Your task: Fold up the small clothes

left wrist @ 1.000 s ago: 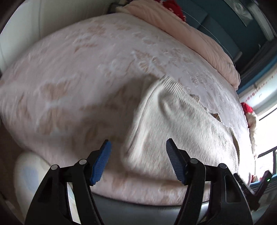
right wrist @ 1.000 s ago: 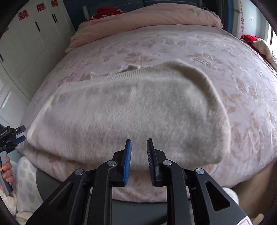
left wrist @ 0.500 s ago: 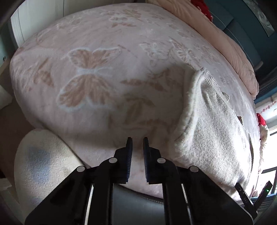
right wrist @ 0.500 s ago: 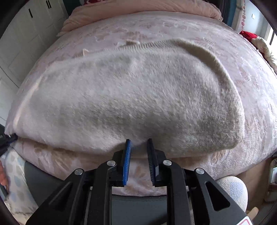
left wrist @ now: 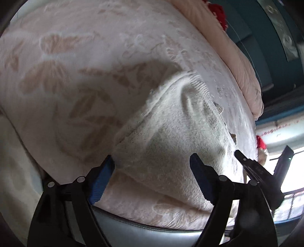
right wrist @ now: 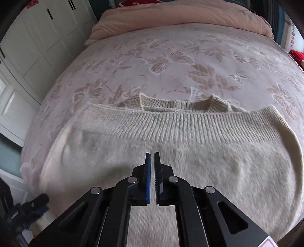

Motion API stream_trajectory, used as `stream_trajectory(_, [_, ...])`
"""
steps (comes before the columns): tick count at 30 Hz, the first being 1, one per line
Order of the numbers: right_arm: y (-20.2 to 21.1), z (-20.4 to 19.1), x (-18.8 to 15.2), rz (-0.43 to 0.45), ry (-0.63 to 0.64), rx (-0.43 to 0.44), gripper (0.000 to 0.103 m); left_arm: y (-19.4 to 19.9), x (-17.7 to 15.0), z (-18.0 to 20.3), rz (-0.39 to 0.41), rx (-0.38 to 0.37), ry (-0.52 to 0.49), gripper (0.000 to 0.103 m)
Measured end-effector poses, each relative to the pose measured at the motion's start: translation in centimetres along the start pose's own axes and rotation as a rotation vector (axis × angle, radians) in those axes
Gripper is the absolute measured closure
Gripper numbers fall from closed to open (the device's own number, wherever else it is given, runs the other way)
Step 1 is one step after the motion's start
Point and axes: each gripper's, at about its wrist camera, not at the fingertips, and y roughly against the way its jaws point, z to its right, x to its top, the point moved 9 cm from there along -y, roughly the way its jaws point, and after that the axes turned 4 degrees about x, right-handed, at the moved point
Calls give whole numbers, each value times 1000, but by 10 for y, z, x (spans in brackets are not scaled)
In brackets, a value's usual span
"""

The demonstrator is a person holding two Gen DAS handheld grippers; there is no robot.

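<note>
The bed [right wrist: 171, 62] fills nearly all I see from both hands, its pale pink cover patterned with tan butterflies and leaves. A peach quilt [right wrist: 182, 18] lies bunched along the far end, and white cupboard doors [right wrist: 34, 43] stand to the left of the bed in my right view.

The cream knitted sweater [right wrist: 190, 161] lies flat on the near part of the bed, close to the edge. Its ribbed hem runs across the middle of my right view, and a ribbed collar [right wrist: 171, 103] peeks out just beyond that hem, so the garment lies doubled over itself. In my left view the same sweater [left wrist: 171, 144] shows its left side edge, with the cover bare to the left of it.

My right gripper [right wrist: 152, 167] hovers over the fuzzy middle of the sweater, its fingers pressed together with only a thin slit between the blue pads and no cloth caught in them.

My left gripper [left wrist: 152, 171] is at the sweater's near left corner. Its fingers are spreading wide; the corner lies between them, and whether the left pad touches the cloth edge I cannot tell.

The right gripper's [left wrist: 252, 169] black frame shows at the right edge of my left view.
</note>
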Motion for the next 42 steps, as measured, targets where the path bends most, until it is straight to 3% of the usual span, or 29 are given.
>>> stream_trajectory(3, [-32, 9, -7, -79, -23, -15, 102, -12, 1, -7, -25, -8, 74, 23])
stream_trajectory(5, [-41, 11, -9, -67, -27, -7, 103, -16, 4, -4, -15, -13, 71, 17])
stream_trajectory(9, [-45, 9, -10, -58, -14, -12, 103, -21, 7, 6, 7, 26, 17, 18])
stream_trajectory(11, [-45, 9, -11, -53, 0, -10, 103, -20, 11, 11, 35, 50, -11, 49])
stream_trajectory(13, [-46, 9, -12, -45, -4, 10, 103, -17, 15, 15, 31, 30, -10, 67])
stream_trajectory(15, [-46, 10, -13, -36, -16, 34, 103, -3, 22, 24, 59, 2, -9, 75])
stream_trajectory(16, [-45, 10, -14, -31, -20, 45, 103, 12, 26, 39, 100, -16, -52, 81])
stream_trajectory(19, [-43, 13, -12, -16, -34, 80, 103, 48, 28, 95, 190, -71, -190, 84])
stream_trajectory(23, [-19, 24, -7, 7, -119, 170, 103, 85, -1, 209, 243, -182, -457, 85])
stream_trajectory(27, [50, 75, -16, 102, -164, 182, 101, 78, -66, 296, 190, -260, -675, 85])
stream_trajectory(30, [91, 136, -42, 126, -214, 136, 94, 41, -120, 326, 112, -261, -774, 85])
stream_trajectory(34, [129, 209, -85, 144, -300, 63, 91, -35, -191, 319, -55, -173, -874, 74])
stream_trajectory(36, [144, 229, -104, 150, -328, 54, 86, -47, -218, 295, -81, -120, -914, 66])
stream_trajectory(37, [150, 234, -110, 152, -332, 49, 80, -40, -224, 286, -48, -125, -936, 56])
stream_trajectory(39, [157, 231, -116, 165, -331, 66, 50, -22, -225, 271, 30, -130, -986, 31])
stream_trajectory(40, [160, 227, -116, 172, -329, 87, 48, -11, -221, 263, 74, -106, -1012, 12])
stream_trajectory(42, [161, 211, -110, 185, -332, 153, 46, 5, -218, 243, 169, -38, -1072, 10])
